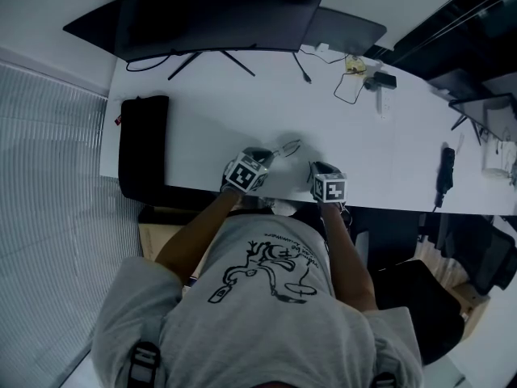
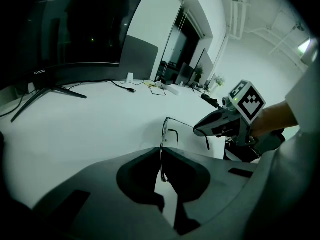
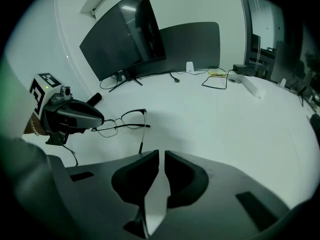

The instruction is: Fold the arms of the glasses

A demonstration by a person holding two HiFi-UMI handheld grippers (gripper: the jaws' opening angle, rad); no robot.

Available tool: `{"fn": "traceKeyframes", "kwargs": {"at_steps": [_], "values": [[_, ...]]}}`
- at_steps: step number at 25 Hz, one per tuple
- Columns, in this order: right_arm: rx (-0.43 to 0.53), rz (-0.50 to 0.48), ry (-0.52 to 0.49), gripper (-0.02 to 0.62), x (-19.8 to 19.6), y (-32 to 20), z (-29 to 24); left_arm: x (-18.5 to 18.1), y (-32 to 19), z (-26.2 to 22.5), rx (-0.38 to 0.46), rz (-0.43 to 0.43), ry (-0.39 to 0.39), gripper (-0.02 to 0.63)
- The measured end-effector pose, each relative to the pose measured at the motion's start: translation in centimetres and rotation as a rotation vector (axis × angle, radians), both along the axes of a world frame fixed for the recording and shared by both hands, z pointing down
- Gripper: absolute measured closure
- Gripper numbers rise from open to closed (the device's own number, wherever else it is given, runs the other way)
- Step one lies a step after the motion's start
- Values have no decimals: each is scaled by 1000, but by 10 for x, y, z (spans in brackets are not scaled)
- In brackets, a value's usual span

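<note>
Thin wire-rimmed glasses (image 1: 287,146) hover just over the white table (image 1: 210,128) near its front edge. My left gripper (image 1: 265,158) is shut on one end of the frame; in the left gripper view the wire rim (image 2: 161,149) runs between the closed jaws. In the right gripper view the glasses (image 3: 125,120) stick out from the left gripper (image 3: 75,115), and one arm (image 3: 141,138) stands out from the frame towards me. My right gripper (image 1: 317,168) sits just right of the glasses, its jaws together with nothing in them (image 3: 161,156). Its tip (image 2: 201,130) is close to the far arm.
A curved black monitor (image 1: 210,14) on a tripod foot stands at the back. A black pouch (image 1: 144,144) lies at the table's left end. Cables and a white power strip (image 1: 359,75) lie at the back right, a black handset (image 1: 445,172) at the right edge.
</note>
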State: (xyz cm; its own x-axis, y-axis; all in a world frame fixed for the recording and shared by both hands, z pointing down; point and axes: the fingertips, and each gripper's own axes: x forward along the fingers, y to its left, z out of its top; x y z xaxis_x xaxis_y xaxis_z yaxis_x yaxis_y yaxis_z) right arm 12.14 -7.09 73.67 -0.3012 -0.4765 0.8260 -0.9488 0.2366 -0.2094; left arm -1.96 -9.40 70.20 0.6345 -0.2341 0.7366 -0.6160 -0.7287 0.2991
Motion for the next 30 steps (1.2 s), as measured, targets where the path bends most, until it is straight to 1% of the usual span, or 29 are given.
{"fn": "traceKeyframes", "kwargs": {"at_steps": [4, 8, 11, 16, 22, 26, 30], "values": [[10, -23, -20, 551, -8, 1, -2, 3, 0, 1, -1, -1, -6, 575], [-1, -43, -25, 551, -14, 5, 0, 6, 1, 0, -2, -2, -6, 575], [-16, -47, -22, 551, -16, 8, 3, 9, 2, 0, -4, -4, -5, 575], [-1, -64, -36, 551, -21, 4, -3, 13, 3, 0, -9, -5, -3, 575], [-5, -72, -41, 552, -24, 3, -2, 21, 5, -3, -11, -1, 4, 575], [4, -91, -50, 552, -32, -1, -24, 24, 8, -1, -13, 9, 0, 575], [0, -97, -58, 552, -36, 1, -20, 30, 11, -1, -14, 17, 4, 575]]}}
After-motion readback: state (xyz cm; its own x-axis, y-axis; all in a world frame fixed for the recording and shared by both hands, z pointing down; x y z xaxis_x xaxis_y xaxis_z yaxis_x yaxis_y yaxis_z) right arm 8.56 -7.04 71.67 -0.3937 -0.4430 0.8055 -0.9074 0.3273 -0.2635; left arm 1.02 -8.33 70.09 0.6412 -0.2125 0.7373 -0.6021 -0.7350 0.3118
